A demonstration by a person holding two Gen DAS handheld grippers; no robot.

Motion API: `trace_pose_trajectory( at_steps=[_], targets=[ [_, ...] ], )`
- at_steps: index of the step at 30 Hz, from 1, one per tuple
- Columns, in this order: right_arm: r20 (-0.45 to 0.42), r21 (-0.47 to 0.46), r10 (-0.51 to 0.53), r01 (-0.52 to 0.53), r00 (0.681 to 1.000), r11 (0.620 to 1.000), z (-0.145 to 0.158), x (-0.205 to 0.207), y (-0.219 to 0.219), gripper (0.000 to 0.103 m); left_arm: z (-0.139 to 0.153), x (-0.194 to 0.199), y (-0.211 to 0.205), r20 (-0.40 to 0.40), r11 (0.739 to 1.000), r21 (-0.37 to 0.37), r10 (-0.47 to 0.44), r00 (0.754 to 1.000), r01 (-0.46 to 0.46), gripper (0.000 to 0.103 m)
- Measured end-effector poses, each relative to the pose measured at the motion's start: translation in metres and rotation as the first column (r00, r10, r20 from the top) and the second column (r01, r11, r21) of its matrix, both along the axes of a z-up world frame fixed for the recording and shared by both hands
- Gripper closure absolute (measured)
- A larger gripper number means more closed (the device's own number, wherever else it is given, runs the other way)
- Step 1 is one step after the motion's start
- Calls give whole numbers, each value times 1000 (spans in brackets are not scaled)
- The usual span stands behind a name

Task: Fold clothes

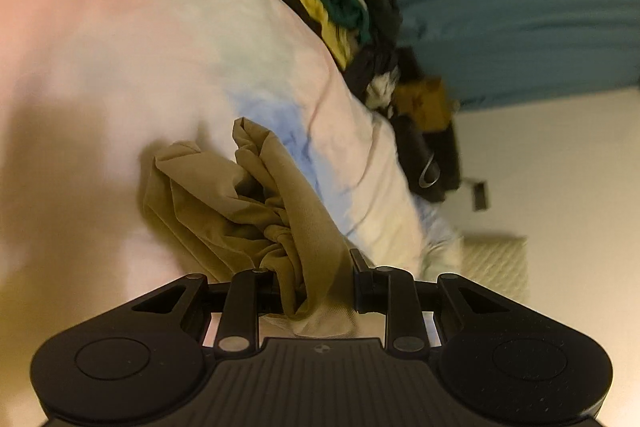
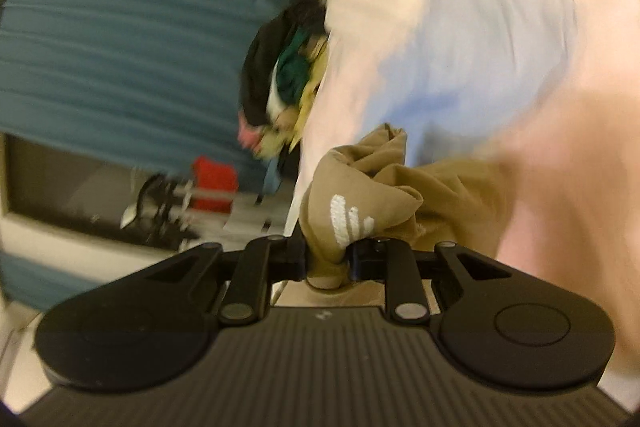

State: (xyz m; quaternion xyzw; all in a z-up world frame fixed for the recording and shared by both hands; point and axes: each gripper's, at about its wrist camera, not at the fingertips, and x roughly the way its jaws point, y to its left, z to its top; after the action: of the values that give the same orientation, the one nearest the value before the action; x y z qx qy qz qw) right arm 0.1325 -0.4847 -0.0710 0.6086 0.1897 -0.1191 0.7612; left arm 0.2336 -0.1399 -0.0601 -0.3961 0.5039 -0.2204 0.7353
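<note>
Both the left hand-held gripper [image 1: 316, 283] and right hand-held gripper [image 2: 326, 259] are clamped on a crumpled tan cotton garment [image 1: 224, 195] (white stripe logo), bunched over the pastel tie-dye bedspread [image 1: 120, 47], seemingly mid-spread; next, pull it taut and flat.

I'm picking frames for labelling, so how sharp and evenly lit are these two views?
Left wrist view: the tan garment between the left gripper fingers is fairly sharp; the pastel bedding is smeared, with a dark shadow at lower left. Right wrist view: heavier motion blur on the teal curtain and clothes pile; the right gripper and the garment's white logo stay clear. Both show fisheye bending.
</note>
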Motion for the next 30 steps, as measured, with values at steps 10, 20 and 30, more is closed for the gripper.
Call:
trace_pose_trajectory(
  at_steps=[10,20,30],
  targets=[
    [157,-179,-138,166,978,970,21,82,-111,80,33,122,-161,241,994,-36,-92,966,104,75],
    [34,-223,-124,129,992,966,-85,78,-114,80,-90,122,-191,281,965,165,-242,929,201,76],
    [-181,-153,-73,45,981,987,-139,53,-91,79,-119,85,-149,312,930,301,-303,900,209,50]
  ],
)
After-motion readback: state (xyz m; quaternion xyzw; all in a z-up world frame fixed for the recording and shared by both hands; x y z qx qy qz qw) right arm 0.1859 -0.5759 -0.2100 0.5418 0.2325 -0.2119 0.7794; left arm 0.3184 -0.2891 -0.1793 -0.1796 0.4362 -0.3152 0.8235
